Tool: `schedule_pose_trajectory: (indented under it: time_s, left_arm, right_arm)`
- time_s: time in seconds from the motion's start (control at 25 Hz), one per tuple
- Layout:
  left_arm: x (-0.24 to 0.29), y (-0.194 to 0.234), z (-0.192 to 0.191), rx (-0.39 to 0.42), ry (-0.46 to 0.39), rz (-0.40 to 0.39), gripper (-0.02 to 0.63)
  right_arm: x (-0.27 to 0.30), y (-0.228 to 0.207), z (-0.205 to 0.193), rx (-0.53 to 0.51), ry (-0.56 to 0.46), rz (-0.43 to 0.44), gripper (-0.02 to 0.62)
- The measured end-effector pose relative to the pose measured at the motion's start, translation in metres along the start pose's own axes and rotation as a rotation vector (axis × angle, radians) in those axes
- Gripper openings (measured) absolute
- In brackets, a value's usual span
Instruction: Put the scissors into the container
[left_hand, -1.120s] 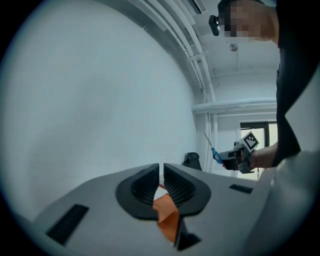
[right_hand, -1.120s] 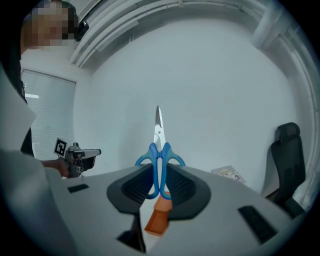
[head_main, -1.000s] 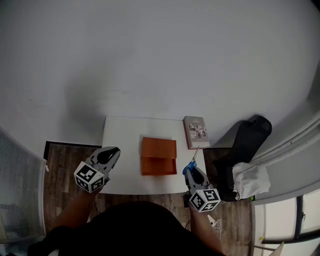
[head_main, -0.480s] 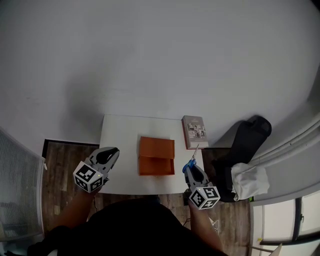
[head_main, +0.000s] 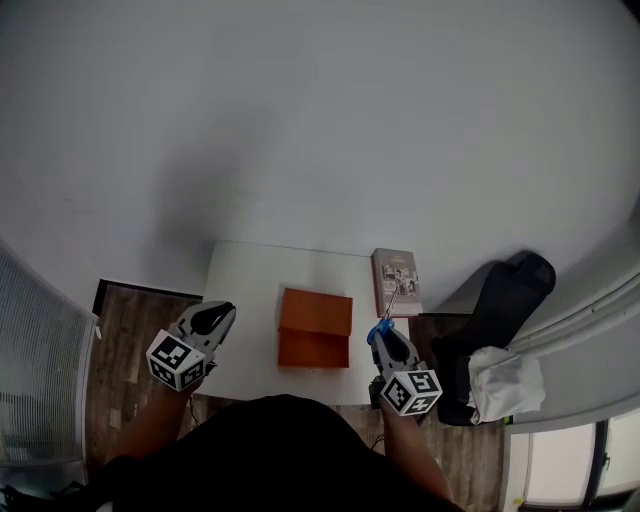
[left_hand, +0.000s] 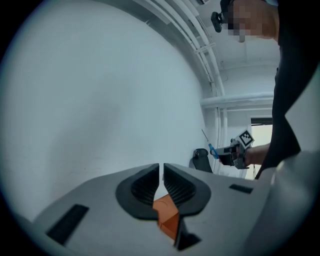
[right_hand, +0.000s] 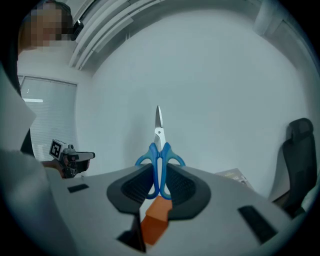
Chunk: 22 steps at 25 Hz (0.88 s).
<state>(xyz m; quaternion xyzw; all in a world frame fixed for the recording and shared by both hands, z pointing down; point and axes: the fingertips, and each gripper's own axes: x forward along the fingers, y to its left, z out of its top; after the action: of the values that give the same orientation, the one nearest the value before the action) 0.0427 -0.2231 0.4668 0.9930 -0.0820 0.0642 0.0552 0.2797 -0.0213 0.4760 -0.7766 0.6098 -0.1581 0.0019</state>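
My right gripper (head_main: 380, 334) is shut on blue-handled scissors (right_hand: 159, 162), the closed blades pointing up and away from it. In the head view the scissors (head_main: 385, 318) hang over the right edge of the white table (head_main: 245, 290), just right of the open orange container (head_main: 315, 328). That container (right_hand: 155, 219) shows as an orange block below the jaws in the right gripper view. My left gripper (head_main: 215, 317) hovers at the table's left front corner, jaws shut with nothing between them. Beneath its jaws in the left gripper view peeks the container (left_hand: 167, 218), with the right gripper (left_hand: 231, 154) far off.
A book (head_main: 397, 281) lies at the table's back right corner. A black chair (head_main: 500, 300) with a white cloth (head_main: 505, 382) stands to the right. Wooden floor (head_main: 125, 320) lies left of the table, a white wall behind.
The head camera has shifted, so the table sits lower in view. Both grippers hold nearly the same places relative to the container; the scissors stay gripped.
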Motion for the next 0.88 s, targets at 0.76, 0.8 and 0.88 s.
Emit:
schedule_pose_trajectory:
  time_s: [0.76, 0.8, 0.88]
  left_arm:
    - [0.002, 0.034, -0.033, -0.071, 0.055, 0.122, 0.034]
    - [0.003, 0.035, -0.034, -0.077, 0.056, 0.126, 0.034]
    - [0.004, 0.035, -0.035, -0.085, 0.055, 0.132, 0.034]
  right_arm:
    - [0.058, -0.029, -0.015, -0.023, 0.106, 0.059, 0.086]
    - [0.060, -0.030, -0.016, -0.028, 0.113, 0.060, 0.086]
    - [0.064, -0.032, -0.020, -0.055, 0.131, 0.060, 0.086]
